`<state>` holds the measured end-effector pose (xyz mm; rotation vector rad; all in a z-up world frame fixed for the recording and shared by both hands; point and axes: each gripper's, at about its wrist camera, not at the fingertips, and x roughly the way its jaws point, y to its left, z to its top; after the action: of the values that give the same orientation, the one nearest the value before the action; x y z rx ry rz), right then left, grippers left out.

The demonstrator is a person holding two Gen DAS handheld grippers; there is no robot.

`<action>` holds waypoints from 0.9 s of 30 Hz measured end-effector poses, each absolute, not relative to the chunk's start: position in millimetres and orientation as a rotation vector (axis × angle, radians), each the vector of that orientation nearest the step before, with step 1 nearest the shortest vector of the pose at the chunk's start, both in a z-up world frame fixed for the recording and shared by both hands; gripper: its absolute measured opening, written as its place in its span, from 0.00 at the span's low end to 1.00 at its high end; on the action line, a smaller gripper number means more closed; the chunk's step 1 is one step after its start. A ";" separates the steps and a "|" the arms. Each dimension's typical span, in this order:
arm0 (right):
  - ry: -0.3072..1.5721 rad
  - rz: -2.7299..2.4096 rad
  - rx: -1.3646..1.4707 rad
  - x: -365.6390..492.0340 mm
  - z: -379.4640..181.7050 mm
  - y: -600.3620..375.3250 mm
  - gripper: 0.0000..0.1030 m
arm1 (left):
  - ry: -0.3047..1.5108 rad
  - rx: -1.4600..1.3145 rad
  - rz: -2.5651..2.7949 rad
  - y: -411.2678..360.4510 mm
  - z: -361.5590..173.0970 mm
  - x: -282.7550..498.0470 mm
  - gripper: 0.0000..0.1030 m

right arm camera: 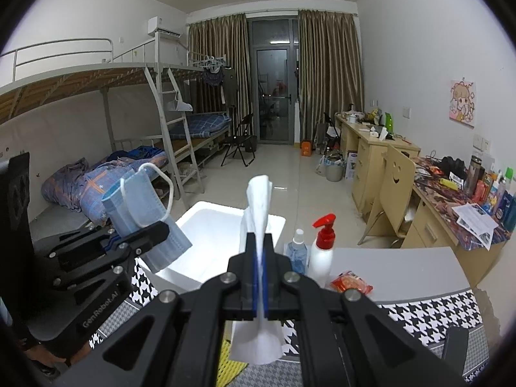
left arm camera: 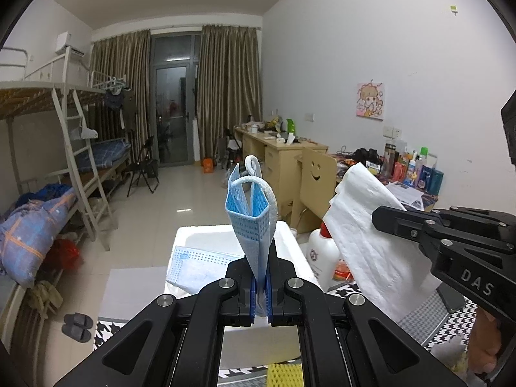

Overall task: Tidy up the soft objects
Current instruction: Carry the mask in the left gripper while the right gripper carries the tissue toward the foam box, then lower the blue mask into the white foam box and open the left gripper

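Observation:
My left gripper (left arm camera: 261, 285) is shut on a folded blue face mask (left arm camera: 253, 222) that sticks up over the white foam box (left arm camera: 290, 242); the same gripper (right arm camera: 161, 225) and mask (right arm camera: 142, 206) show at the left of the right wrist view. My right gripper (right arm camera: 260, 277) is shut on a white paper tissue (right arm camera: 256, 213) that stands up and also hangs below the pads. In the left wrist view this tissue (left arm camera: 361, 225) is held up at the right by the right gripper (left arm camera: 377, 217). Another packaged mask (left arm camera: 196, 266) lies inside the box.
A white bottle with a red pump (right arm camera: 322, 248), a small clear bottle (right arm camera: 297, 253) and a red snack packet (right arm camera: 351, 283) stand right of the foam box (right arm camera: 209, 242). The table wears a houndstooth cloth (right arm camera: 432, 317). A yellow sponge (left arm camera: 285, 374) lies near. Desks, a chair and bunk beds lie beyond.

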<state>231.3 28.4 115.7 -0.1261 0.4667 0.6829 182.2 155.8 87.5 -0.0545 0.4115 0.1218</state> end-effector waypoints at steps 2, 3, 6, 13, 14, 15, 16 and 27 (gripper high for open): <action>0.468 0.684 -0.130 233.3 116.4 31.9 0.04 | 0.423 -0.062 0.123 161.0 85.4 188.1 0.04; 0.471 0.685 -0.131 234.7 116.8 34.5 0.04 | 0.428 -0.065 0.126 163.2 84.7 190.7 0.04; 0.476 0.697 -0.132 238.3 117.9 41.1 0.04 | 0.442 -0.067 0.133 170.4 81.8 199.8 0.04; 0.491 0.708 -0.133 246.3 117.8 51.6 0.04 | 0.483 -0.080 0.124 179.8 72.8 218.7 0.04; 0.494 0.710 -0.134 247.4 117.3 53.0 0.04 | 0.492 -0.083 0.122 180.7 70.5 221.8 0.04; 0.499 0.713 -0.132 248.6 116.7 54.2 0.04 | 0.496 -0.085 0.120 181.6 69.4 223.5 0.04; 0.503 0.716 -0.133 249.7 116.5 55.4 0.04 | 0.501 -0.085 0.116 182.6 67.7 226.2 0.04; 0.520 0.702 -0.132 261.4 111.9 56.0 0.04 | 0.582 -0.082 0.099 184.4 45.8 251.3 0.78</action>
<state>261.4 56.0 111.9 -0.1315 0.5201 0.7022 251.3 184.4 45.8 -0.0820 0.5824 0.0991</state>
